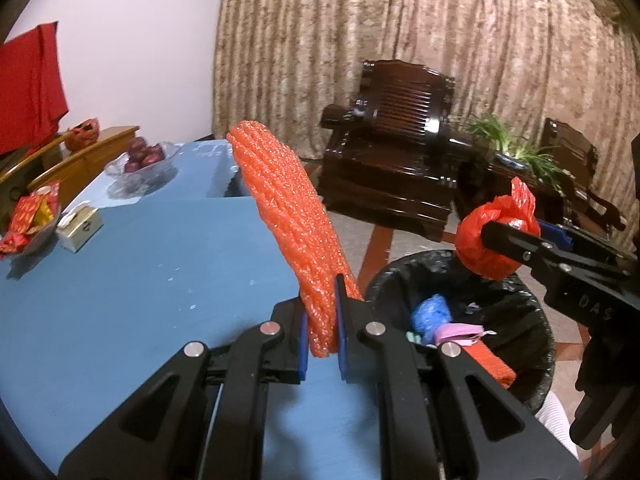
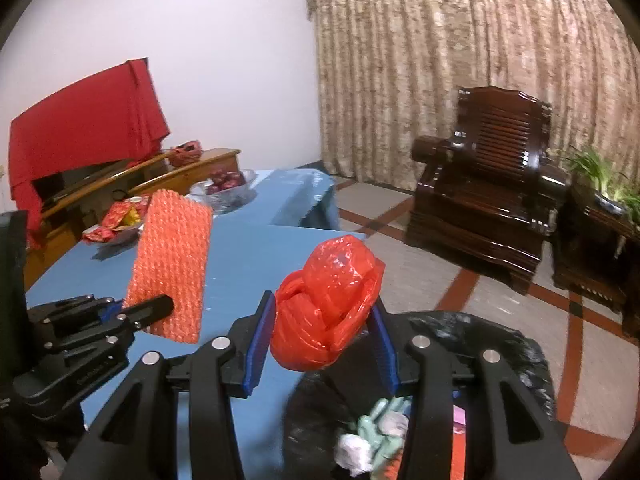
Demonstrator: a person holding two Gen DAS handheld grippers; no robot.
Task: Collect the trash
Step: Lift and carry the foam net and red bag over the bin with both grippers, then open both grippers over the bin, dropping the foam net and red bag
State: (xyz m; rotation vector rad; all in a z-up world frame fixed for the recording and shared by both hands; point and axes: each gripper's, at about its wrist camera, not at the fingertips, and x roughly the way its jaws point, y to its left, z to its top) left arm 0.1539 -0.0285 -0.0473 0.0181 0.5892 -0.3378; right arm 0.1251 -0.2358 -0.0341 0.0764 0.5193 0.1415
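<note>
Foam net sleeve (image 1: 296, 216): orange, rough mesh texture. Knotted bag (image 2: 328, 308): red, glossy thin plastic. Bin liner (image 1: 532, 320): black, shiny plastic. Surface (image 1: 140, 280): matt blue. Armchair (image 2: 480, 208): dark, polished wood.

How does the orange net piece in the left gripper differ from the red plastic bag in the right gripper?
The orange foam net is long, flat and knobbly; the red plastic bag is a smooth, glossy, knotted ball. The net stands above the blue table, gripped at its lower end by the left gripper; the bag hangs over the bin, squeezed whole by the right gripper. Both are held off the table.
</note>
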